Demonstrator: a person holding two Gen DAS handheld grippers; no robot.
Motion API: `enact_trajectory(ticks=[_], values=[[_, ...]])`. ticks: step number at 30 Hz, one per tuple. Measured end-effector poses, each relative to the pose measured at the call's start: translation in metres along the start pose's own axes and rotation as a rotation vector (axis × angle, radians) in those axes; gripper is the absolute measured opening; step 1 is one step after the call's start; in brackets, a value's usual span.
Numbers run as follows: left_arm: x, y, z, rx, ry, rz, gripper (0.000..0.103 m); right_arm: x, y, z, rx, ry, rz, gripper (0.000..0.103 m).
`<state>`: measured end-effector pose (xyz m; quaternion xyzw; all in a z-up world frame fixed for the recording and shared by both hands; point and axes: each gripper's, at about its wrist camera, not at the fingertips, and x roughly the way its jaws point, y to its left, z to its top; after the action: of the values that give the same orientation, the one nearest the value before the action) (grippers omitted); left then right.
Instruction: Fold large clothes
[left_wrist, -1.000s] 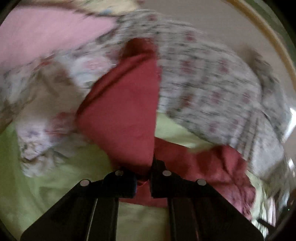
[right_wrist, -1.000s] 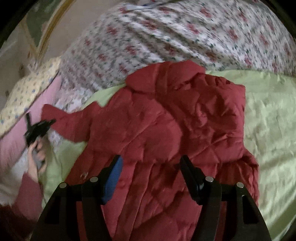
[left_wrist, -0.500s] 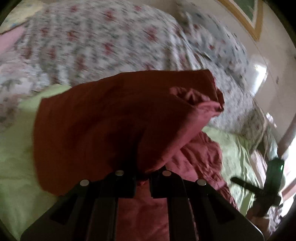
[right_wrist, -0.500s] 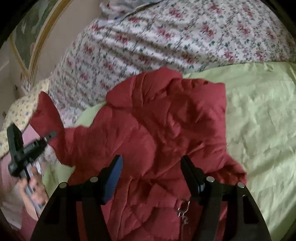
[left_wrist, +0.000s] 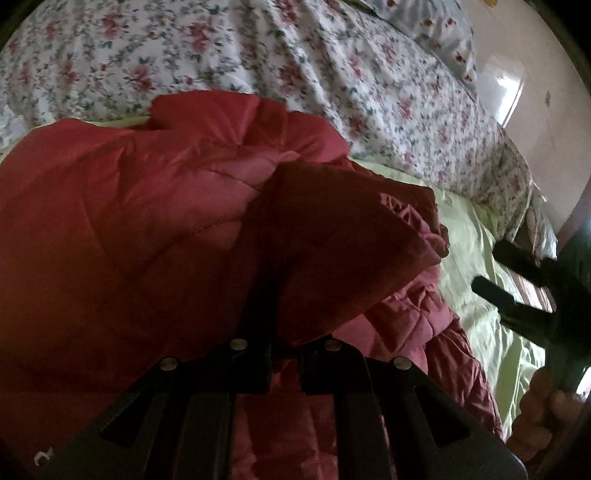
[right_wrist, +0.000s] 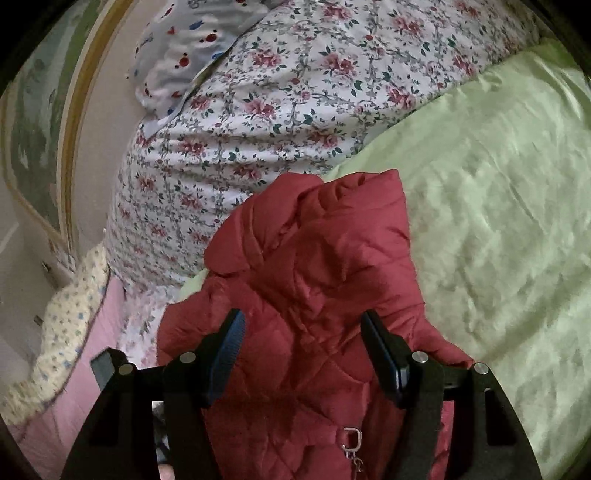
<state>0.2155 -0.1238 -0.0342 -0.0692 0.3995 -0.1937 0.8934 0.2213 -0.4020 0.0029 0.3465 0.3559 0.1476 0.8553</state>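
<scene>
Left wrist view: the left gripper is squeezed tight on a fold of the red puffy coat.
Right wrist view: the right gripper has its fingers wide apart above the coat, holding nothing.
Coat: it lies crumpled on the green sheet.
Flowery blanket: bunched up behind the coat.
Zipper pull: low on the coat, between the right fingers.
</scene>
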Motion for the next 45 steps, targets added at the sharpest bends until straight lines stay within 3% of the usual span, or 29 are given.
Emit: enact_trajectory(ticks=[10, 12, 14, 16, 19, 23, 25, 28, 32, 35, 39, 42, 45], values=[[0.02, -0.028, -0.011, 0.087, 0.035, 0.026, 0.007, 0.029, 0.017, 0.004, -0.035, 0.042, 0.099, 0.066], [0.019, -0.027, -0.011, 0.079, 0.038, 0.017, 0.007, 0.037, 0.022, 0.004, -0.066, 0.053, 0.078, 0.054], [0.018, -0.025, -0.011, 0.072, 0.042, 0.012, 0.007, 0.049, 0.021, 0.001, -0.069, 0.102, 0.054, 0.022], [0.019, -0.023, -0.011, 0.068, 0.054, 0.011, 0.008, 0.057, 0.015, -0.002, -0.055, 0.135, 0.041, 0.017], [0.019, -0.022, -0.013, 0.063, 0.091, -0.022, 0.017, 0.058, 0.013, -0.003, -0.054, 0.14, 0.029, 0.009], [-0.005, -0.02, -0.015, 0.08, 0.086, -0.068, 0.038, 0.046, 0.015, 0.001, -0.082, 0.089, -0.017, 0.007], [-0.023, -0.012, -0.013, 0.091, 0.063, -0.075, 0.038, 0.036, 0.013, 0.005, -0.086, 0.046, -0.04, 0.006], [-0.042, 0.004, 0.001, 0.099, 0.01, 0.003, 0.038, 0.027, 0.01, 0.01, -0.104, -0.006, -0.104, 0.005], [-0.052, 0.044, 0.028, 0.062, -0.036, 0.09, 0.038, 0.028, 0.001, 0.011, -0.096, -0.012, -0.154, 0.005], [-0.036, 0.08, 0.039, 0.026, -0.001, 0.164, 0.038, 0.032, 0.002, 0.009, -0.122, -0.008, -0.184, 0.005], [-0.012, 0.113, 0.032, -0.027, 0.056, 0.171, 0.038, 0.029, 0.002, 0.009, -0.15, -0.037, -0.245, 0.0], [-0.001, 0.12, 0.023, -0.04, 0.07, 0.18, 0.038, 0.016, 0.0, 0.013, -0.142, -0.099, -0.321, 0.006], [0.002, 0.112, 0.02, -0.031, 0.063, 0.218, 0.038, 0.001, 0.017, 0.012, -0.179, -0.145, -0.251, 0.006]])
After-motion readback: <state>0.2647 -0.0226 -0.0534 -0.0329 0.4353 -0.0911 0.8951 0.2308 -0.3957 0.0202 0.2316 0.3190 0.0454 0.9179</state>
